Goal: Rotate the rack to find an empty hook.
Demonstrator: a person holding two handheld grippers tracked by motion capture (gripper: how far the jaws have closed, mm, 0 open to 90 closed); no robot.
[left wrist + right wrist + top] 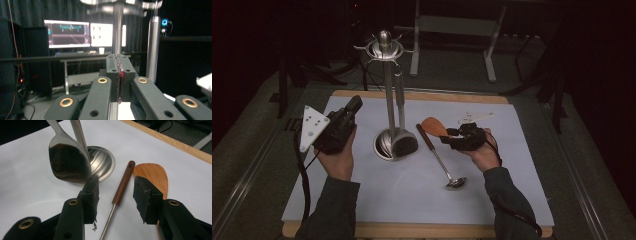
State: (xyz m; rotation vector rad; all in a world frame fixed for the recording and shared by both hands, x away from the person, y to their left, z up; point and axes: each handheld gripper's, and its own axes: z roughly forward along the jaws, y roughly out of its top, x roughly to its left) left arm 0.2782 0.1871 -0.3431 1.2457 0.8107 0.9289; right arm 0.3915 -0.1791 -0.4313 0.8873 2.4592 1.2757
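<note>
A steel utensil stand [388, 95] rises from its round base on the white mat. A broad steel spoon [405, 143] hangs from it, bowl down by the base. My left gripper [354, 105] is held up to the left of the pole, shut with nothing between its pads [119, 60]; the pole [117, 30] stands just beyond them. A ladle with a wooden handle [437, 155] lies flat to the right of the stand, beside a wooden spatula [433, 126]. My right gripper [451, 136] hovers low and open [116, 181], jaws either side of the ladle handle [123, 183] without touching it.
The white mat [362, 200] lies on a wooden board [422, 95]. The stand's base [103, 163] and the hanging spoon bowl [67, 161] are close ahead of the right jaws, the spatula blade [152, 173] by the right jaw. Monitors [67, 33] glow far behind.
</note>
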